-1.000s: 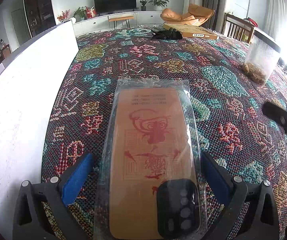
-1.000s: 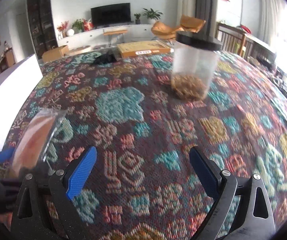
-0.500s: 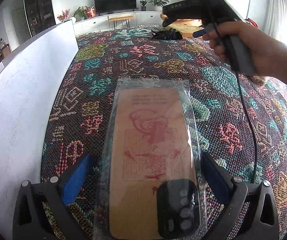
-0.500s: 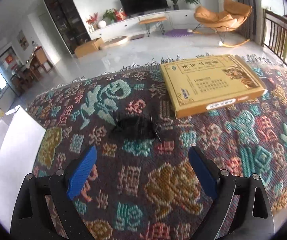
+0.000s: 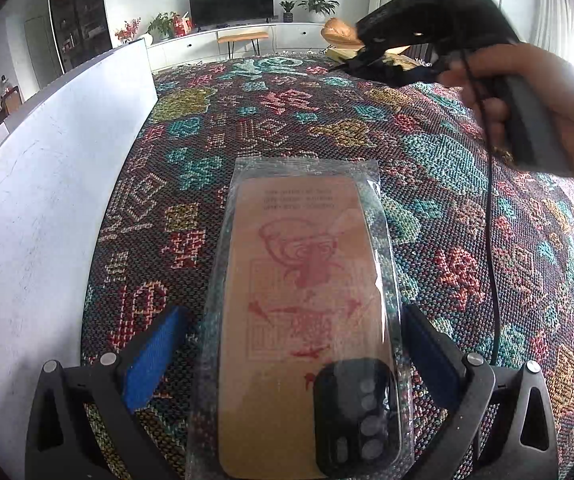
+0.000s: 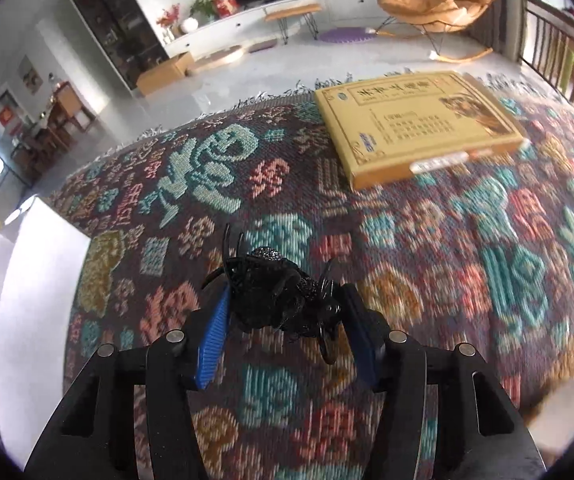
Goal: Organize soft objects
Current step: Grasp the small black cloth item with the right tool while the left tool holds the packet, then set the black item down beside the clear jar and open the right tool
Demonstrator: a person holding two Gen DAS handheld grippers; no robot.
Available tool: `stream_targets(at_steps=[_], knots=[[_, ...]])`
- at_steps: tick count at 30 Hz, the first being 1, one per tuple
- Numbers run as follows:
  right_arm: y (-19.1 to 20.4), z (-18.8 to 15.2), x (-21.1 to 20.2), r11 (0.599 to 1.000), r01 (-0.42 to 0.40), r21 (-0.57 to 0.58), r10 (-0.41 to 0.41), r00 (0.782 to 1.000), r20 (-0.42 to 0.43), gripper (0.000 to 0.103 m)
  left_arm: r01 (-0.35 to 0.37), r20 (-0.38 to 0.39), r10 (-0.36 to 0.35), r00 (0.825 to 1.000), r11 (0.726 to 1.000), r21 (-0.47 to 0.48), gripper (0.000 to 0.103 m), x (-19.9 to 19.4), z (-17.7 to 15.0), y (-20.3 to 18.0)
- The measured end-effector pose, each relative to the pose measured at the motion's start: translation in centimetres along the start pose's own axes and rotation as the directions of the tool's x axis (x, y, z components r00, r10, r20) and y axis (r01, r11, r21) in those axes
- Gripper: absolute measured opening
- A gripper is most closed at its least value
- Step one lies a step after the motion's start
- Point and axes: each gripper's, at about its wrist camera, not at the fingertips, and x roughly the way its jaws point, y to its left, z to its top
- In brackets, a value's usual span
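A tan phone case in a clear plastic bag [image 5: 307, 304] lies on the patterned tablecloth [image 5: 287, 120], between the wide-open fingers of my left gripper [image 5: 291, 344], which is not squeezing it. My right gripper [image 6: 285, 304] has its blue pads against both sides of a black, bristly soft object [image 6: 283, 296] near the far end of the table. In the left wrist view the right gripper [image 5: 371, 60] shows at the upper right, held in a hand, over the same black object [image 5: 391, 70].
A yellow flat box [image 6: 419, 120] lies beyond the black object at the table's far edge. A white board [image 5: 39, 184] stands along the left side of the table; it also shows in the right wrist view [image 6: 35, 300].
My right gripper moved from mid-table to the far end and closed its fingers around the black soft object. My left gripper stayed put, open around the bagged phone case.
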Motion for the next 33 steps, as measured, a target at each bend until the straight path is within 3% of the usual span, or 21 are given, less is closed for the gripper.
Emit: stream_targets(at_steps=[6, 8, 10, 13, 17, 19, 21, 22, 24, 27, 29, 31, 33], knots=[[-2.3, -12.3, -11.1, 0.986, -0.082, 0.145, 0.069, 0.993, 0.092, 0.057, 0.0, 0.0, 0.0, 1.0, 1.0, 0.0, 0.103, 0.0, 0.0, 0.0], [-4.6, -15.9, -13.7, 0.973, -0.073, 0.221, 0.047, 0.992, 0.119, 0.057, 0.0, 0.0, 0.0, 1.0, 1.0, 0.0, 0.103, 0.0, 0.0, 0.0], [-7.6, -18.2, -15.8, 0.959, -0.017, 0.284, -0.029, 0.987, 0.156, 0.057, 0.0, 0.0, 0.0, 1.0, 1.0, -0.001, 0.103, 0.0, 0.0, 0.0], [-13.3, -17.5, -16.7, 0.928, 0.07, 0.365, -0.151, 0.969, 0.198, 0.058, -0.001, 0.0, 0.001, 1.0, 1.0, 0.0, 0.103, 0.0, 0.0, 0.0], [-20.2, -13.5, -15.8, 0.873, 0.139, 0.468, -0.277, 0.931, 0.24, 0.058, 0.0, 0.0, 0.0, 1.0, 1.0, -0.001, 0.103, 0.0, 0.0, 0.0], [-22.8, -11.5, -14.3, 0.858, 0.154, 0.49, -0.292, 0.931, 0.218, 0.058, 0.001, 0.0, -0.001, 1.0, 1.0, -0.001, 0.103, 0.0, 0.0, 0.0], [-24.5, -10.5, -11.9, 0.852, 0.177, 0.493, -0.28, 0.949, 0.143, 0.062, 0.0, 0.0, 0.0, 1.0, 1.0, -0.001, 0.103, 0.0, -0.1, 0.0], [-24.1, -10.1, -12.0, 0.864, 0.196, 0.463, -0.307, 0.935, 0.176, 0.063, 0.0, 0.0, 0.0, 1.0, 1.0, -0.001, 0.103, 0.0, 0.0, 0.0], [-23.5, -9.7, -12.2, 0.877, 0.219, 0.428, -0.314, 0.935, 0.166, 0.082, 0.0, 0.0, 0.0, 1.0, 1.0, -0.001, 0.103, 0.0, -0.1, 0.0], [-23.1, -11.0, -14.3, 0.89, 0.136, 0.435, -0.252, 0.942, 0.221, 0.081, 0.0, 0.0, 0.0, 1.0, 1.0, -0.001, 0.103, 0.0, -0.1, 0.0], [-22.7, -12.5, -16.0, 0.887, 0.13, 0.442, -0.254, 0.938, 0.234, 0.081, 0.0, 0.0, 0.0, 1.0, 1.0, -0.001, 0.103, 0.0, 0.0, 0.0], [-22.0, -14.6, -16.5, 0.878, 0.191, 0.439, -0.301, 0.933, 0.196, 0.084, 0.0, 0.0, 0.0, 1.0, 1.0, -0.001, 0.103, 0.0, 0.0, 0.0], [-21.0, -16.7, -15.6, 0.867, 0.296, 0.401, -0.362, 0.927, 0.097, 0.085, 0.0, 0.0, 0.0, 1.0, 1.0, -0.001, 0.103, 0.0, 0.0, 0.0]])
